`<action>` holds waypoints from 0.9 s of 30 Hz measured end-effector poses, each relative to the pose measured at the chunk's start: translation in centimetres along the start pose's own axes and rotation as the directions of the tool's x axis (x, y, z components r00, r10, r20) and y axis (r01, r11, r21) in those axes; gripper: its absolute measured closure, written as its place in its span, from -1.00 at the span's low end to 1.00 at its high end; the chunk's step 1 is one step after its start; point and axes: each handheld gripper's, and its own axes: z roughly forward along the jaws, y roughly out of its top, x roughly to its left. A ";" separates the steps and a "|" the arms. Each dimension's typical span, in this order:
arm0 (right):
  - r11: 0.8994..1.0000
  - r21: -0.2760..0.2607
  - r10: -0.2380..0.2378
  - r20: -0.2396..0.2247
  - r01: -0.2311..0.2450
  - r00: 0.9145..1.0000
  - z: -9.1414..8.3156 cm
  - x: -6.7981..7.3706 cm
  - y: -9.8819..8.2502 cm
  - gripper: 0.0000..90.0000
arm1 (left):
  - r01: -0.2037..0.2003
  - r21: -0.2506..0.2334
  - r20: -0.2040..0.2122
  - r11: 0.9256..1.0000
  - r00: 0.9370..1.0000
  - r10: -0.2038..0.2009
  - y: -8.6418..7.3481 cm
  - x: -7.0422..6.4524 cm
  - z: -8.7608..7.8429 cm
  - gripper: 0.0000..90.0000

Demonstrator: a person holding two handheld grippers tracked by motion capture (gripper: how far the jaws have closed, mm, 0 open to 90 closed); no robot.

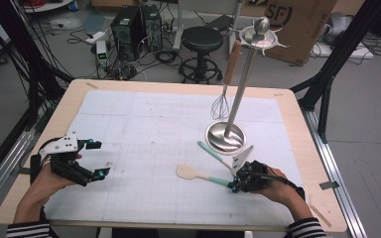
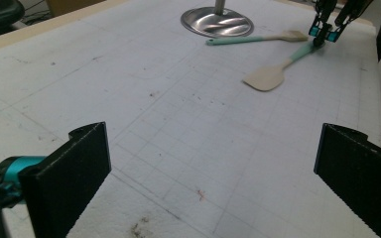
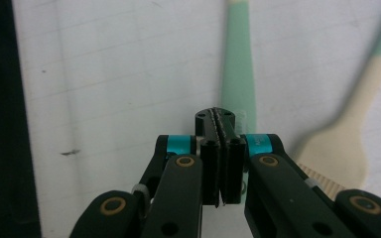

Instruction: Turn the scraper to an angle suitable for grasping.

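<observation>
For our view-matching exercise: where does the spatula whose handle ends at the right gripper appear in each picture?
High view: the spatula lies at lower centre, blade pointing left.
Left gripper view: upper right, blade nearest the camera.
Right gripper view: its green handle runs up the top centre, just beyond the jaws.
Shared landmark: the second spatula beside it.

High view overhead, gripper views low, sharing spatula point(image 1: 194, 173)
</observation>
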 end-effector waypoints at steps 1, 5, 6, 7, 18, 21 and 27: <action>1.000 0.008 0.007 0.001 -0.007 1.000 0.0 -0.1 0.0 0.97 | -0.002 0.002 0.000 1.000 1.000 0.002 0.0 0.0 0.0 -0.96; 1.000 0.014 0.007 0.007 -0.007 1.000 -0.1 -0.2 0.2 0.97 | -0.004 0.003 0.001 1.000 1.000 0.004 0.0 0.0 0.1 -0.96; 1.000 0.017 0.003 0.002 -0.004 1.000 -0.2 -0.3 0.3 0.94 | -0.006 0.005 0.000 1.000 1.000 0.006 0.0 0.0 0.0 -0.96; 1.000 0.006 0.005 -0.012 -0.005 1.000 -0.3 -0.2 0.3 0.84 | -0.006 0.004 0.000 1.000 1.000 0.006 0.0 0.0 0.0 -0.96; 0.991 -0.131 -0.013 0.005 0.013 1.000 -4.2 0.2 1.7 -0.15 | -0.006 -0.005 -0.001 1.000 1.000 0.006 0.0 0.0 0.0 -0.96; 0.985 -0.170 0.021 0.041 -0.014 0.999 -5.0 0.3 2.0 -0.77 | -0.006 -0.007 0.000 1.000 1.000 0.006 0.1 -0.1 -0.1 -0.96; 0.980 -0.196 0.033 0.093 -0.015 0.995 -6.0 0.5 2.5 -1.00 | -0.013 -0.009 0.001 1.000 1.000 0.013 0.2 -0.1 -0.2 -0.96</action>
